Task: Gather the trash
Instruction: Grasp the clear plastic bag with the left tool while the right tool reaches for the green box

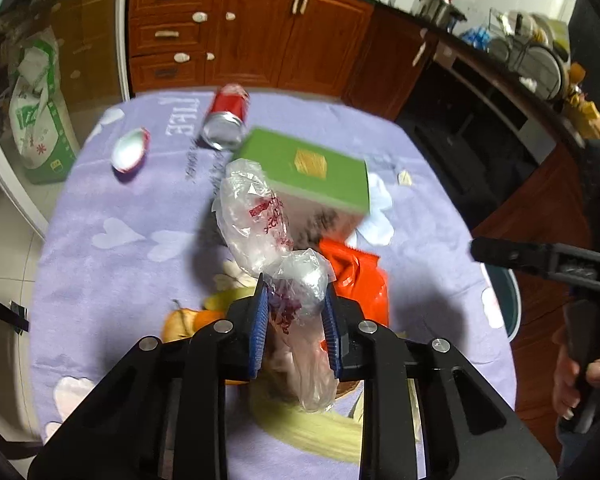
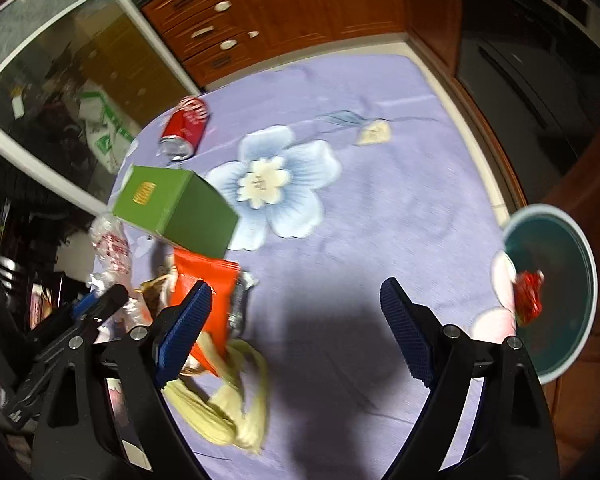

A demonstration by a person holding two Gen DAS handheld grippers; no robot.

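Note:
My left gripper [image 1: 296,312] is shut on a crumpled clear plastic bag [image 1: 256,216] with red print, its blue pads pressing the bag's near end. The bag lies over a pile of trash: an orange-red wrapper [image 1: 356,280], a green box [image 1: 308,168], orange peel [image 1: 188,320] and pale yellow husks [image 1: 312,432]. My right gripper [image 2: 296,288] hangs open over bare lilac tablecloth [image 2: 380,200], with nothing between its fingers; the wrapper [image 2: 208,292] and husks [image 2: 228,412] lie by its left finger. A teal bin [image 2: 556,292] at the table's right edge holds a red wrapper [image 2: 530,296].
A red can [image 1: 228,114] lies on its side at the table's far end, with a small white cup [image 1: 130,150] to its left. A pale scrap [image 2: 374,132] lies on the cloth. Wooden cabinets [image 1: 252,40] stand behind the table. A person's hand [image 1: 580,376] holds the right gripper's handle.

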